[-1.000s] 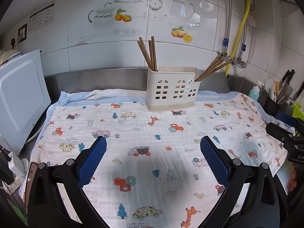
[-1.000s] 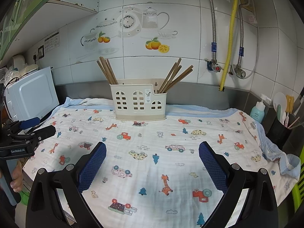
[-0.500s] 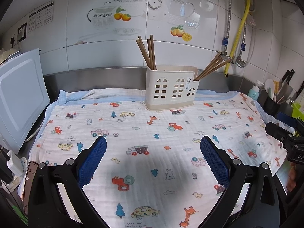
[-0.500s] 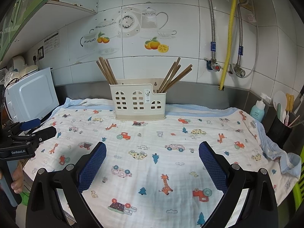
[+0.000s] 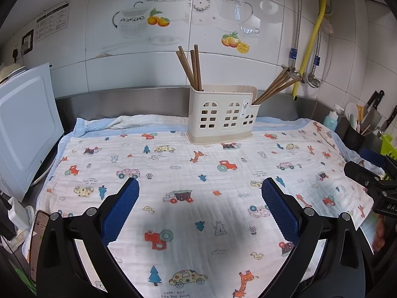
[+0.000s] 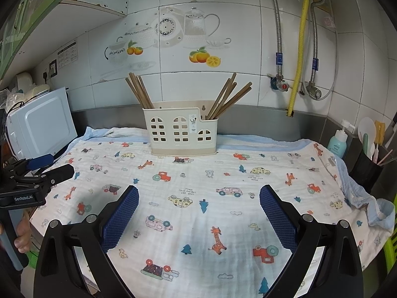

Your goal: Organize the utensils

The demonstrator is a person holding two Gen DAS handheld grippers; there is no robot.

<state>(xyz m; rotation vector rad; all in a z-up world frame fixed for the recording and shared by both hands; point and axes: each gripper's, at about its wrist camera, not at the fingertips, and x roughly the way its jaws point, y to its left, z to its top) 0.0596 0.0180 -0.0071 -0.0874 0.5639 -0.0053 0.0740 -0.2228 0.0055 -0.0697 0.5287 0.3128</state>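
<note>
A cream plastic utensil holder stands upright at the back of the counter on a patterned cloth. Brown chopsticks lean in its left compartment and more in its right one. My left gripper hovers open over the near part of the cloth, nothing between its blue pads. My right gripper is open and empty too, well short of the holder. In the right wrist view the left gripper shows at the left edge, held by a hand.
A white microwave sits at the left. At the right stand a teal bottle, a dark pot of utensils and knives. Pipes and a yellow hose run down the tiled wall. A phone lies at the near left.
Both views have shifted only slightly; the left gripper drifted a little to the right. Both grippers stay open and nothing on the cloth moved.
</note>
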